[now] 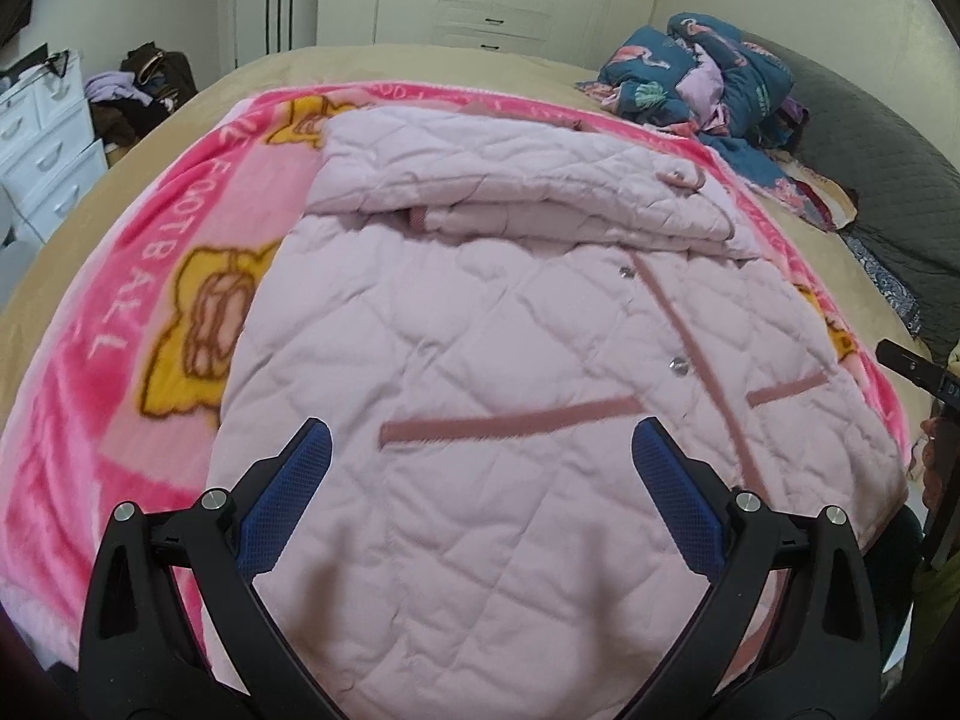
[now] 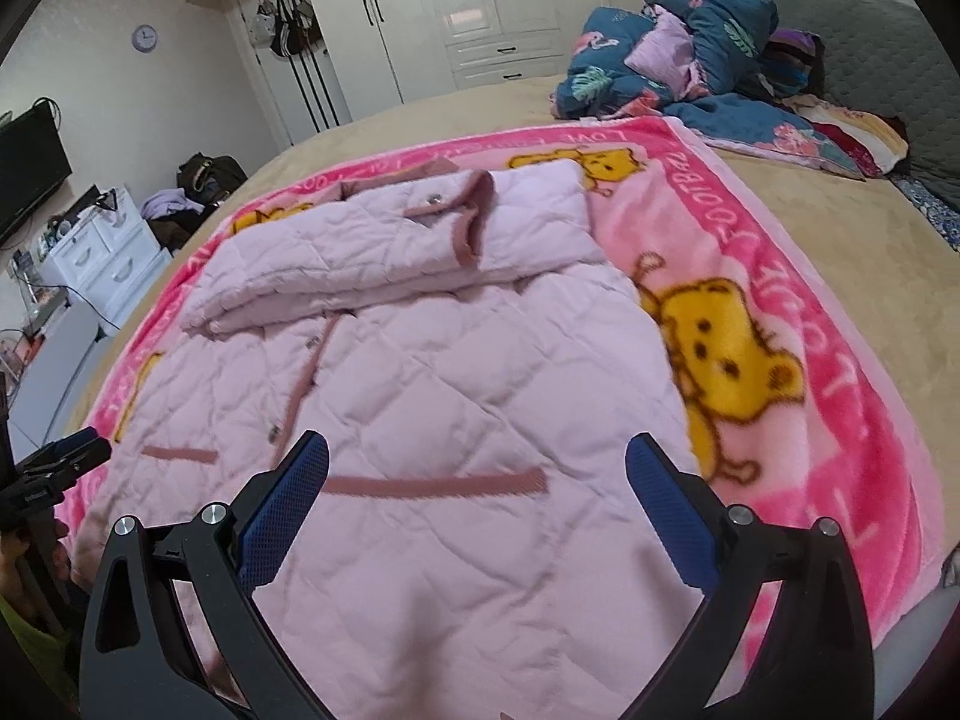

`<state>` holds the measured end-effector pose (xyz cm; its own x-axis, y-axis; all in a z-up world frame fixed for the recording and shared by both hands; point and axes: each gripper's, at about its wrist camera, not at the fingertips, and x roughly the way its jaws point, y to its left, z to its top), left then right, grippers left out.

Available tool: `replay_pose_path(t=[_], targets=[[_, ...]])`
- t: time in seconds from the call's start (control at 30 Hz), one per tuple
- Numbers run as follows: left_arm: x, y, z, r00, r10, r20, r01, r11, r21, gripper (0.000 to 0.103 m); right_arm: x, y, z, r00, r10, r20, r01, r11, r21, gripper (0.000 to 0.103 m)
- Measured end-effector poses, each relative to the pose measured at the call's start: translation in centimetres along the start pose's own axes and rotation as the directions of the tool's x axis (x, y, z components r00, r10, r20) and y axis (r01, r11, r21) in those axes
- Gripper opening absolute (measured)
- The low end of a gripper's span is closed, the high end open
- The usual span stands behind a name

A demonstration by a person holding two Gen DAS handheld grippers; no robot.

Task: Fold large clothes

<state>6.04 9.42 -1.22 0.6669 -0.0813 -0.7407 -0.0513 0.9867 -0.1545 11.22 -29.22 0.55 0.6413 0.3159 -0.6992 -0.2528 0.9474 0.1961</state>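
Bedroom, tan bed [image 1: 180, 102], pink bear blanket [image 2: 750, 360] spread over it. Quilted pink jacket [image 1: 480, 330] on the blanket, top folded down; near hem cut off below. Left gripper [image 1: 480, 456] and right gripper [image 2: 477, 462] poised above it, fingers spread wide, holding nothing.

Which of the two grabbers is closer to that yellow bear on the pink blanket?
Right. The right gripper hovers over the jacket just beside the bear; the left gripper is across the jacket.
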Motion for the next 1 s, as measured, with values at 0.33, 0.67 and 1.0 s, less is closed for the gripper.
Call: replay_pose_path(t=[0.33, 0.67, 1.0], targets=[[-0.3, 2.6, -1.8, 0.997, 0.062, -0.042, -0.062, 0.998, -0.013, 0.094, 0.2, -2.1, -2.1, 0.998, -0.017, -0.058, 0.018, 1.0, 0.016, 0.099], [-0.9, 6.3, -4.0, 0.99, 0.115, -0.079, -0.121, 0.99, -0.072, 0.094, 0.6, -3.0, -3.7, 0.993, -0.013, -0.121, 0.015, 1.0, 0.012, 0.099], [-0.6, 7.1, -5.8, 0.985, 0.109, -0.13, -0.119, 0.99, -0.073, 0.094, 0.6, -4.0, -5.5, 0.984, -0.018, -0.178, 0.014, 1.0, -0.025, 0.099]])
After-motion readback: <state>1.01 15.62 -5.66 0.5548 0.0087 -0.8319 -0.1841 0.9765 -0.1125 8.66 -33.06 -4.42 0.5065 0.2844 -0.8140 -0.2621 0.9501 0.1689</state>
